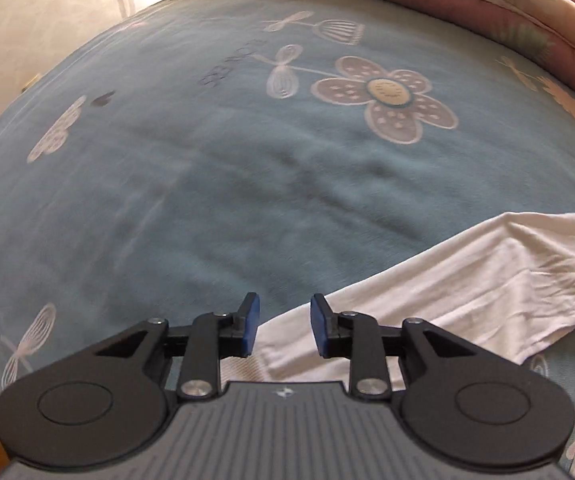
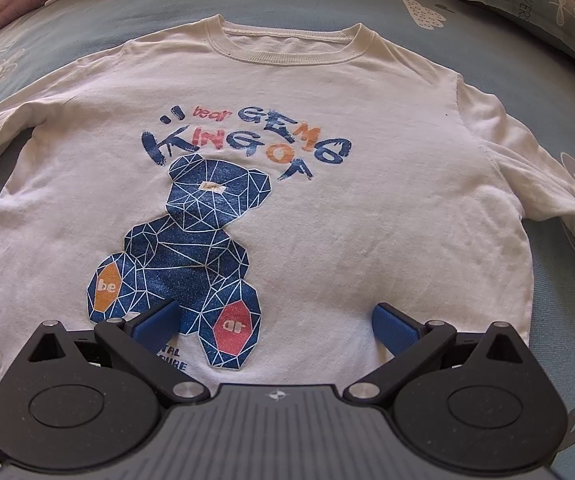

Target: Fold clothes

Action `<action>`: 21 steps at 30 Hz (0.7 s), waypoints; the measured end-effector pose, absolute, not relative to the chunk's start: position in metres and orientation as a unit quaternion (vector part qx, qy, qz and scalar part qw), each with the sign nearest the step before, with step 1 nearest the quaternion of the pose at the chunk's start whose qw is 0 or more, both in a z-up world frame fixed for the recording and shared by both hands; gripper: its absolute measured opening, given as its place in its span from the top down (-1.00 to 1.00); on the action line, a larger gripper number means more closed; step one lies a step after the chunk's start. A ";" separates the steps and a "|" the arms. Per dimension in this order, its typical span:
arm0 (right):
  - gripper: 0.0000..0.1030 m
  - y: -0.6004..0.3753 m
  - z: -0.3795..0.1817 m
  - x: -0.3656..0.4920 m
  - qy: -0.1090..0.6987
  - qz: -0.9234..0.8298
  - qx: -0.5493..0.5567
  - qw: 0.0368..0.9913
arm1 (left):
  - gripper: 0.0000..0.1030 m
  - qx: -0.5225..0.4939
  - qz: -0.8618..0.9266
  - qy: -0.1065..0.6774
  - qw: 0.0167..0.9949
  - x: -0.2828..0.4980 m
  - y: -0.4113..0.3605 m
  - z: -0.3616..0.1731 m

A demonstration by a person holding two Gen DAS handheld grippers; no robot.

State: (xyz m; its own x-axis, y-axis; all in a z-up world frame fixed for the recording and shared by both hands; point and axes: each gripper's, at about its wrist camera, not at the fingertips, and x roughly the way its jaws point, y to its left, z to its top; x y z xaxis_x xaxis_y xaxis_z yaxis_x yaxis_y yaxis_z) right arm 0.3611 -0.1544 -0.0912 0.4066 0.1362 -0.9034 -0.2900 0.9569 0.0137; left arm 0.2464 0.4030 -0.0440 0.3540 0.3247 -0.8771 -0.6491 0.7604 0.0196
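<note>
White cotton shirt [image 2: 327, 208]; flat, unfolded

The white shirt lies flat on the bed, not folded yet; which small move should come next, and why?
Probably bring the left gripper down onto the sleeve edge beneath it and close. The white shirt lies spread face up on the blue bedsheet, both sleeves out, and both grippers are open and hold nothing; the right gripper hovers over the hem.

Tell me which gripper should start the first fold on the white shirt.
Probably the left gripper: it hangs, jaws apart and empty, right at the edge of the white shirt, by a spread sleeve. The right gripper hangs open over the middle of the shirt's lower front, away from any edge.
</note>
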 end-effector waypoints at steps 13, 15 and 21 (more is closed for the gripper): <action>-1.00 -0.147 -0.088 0.376 0.572 0.118 -0.083 0.807 | 0.72 -0.217 0.313 0.464 0.800 0.234 0.396 -0.074; -1.00 -0.146 -0.088 0.377 0.580 0.116 -0.084 0.802 | 0.74 -0.199 0.299 0.467 0.808 0.241 0.392 -0.067; -1.00 -0.140 -0.079 0.372 0.574 0.126 -0.083 0.805 | 0.74 -0.166 0.298 0.449 0.826 0.260 0.412 -0.040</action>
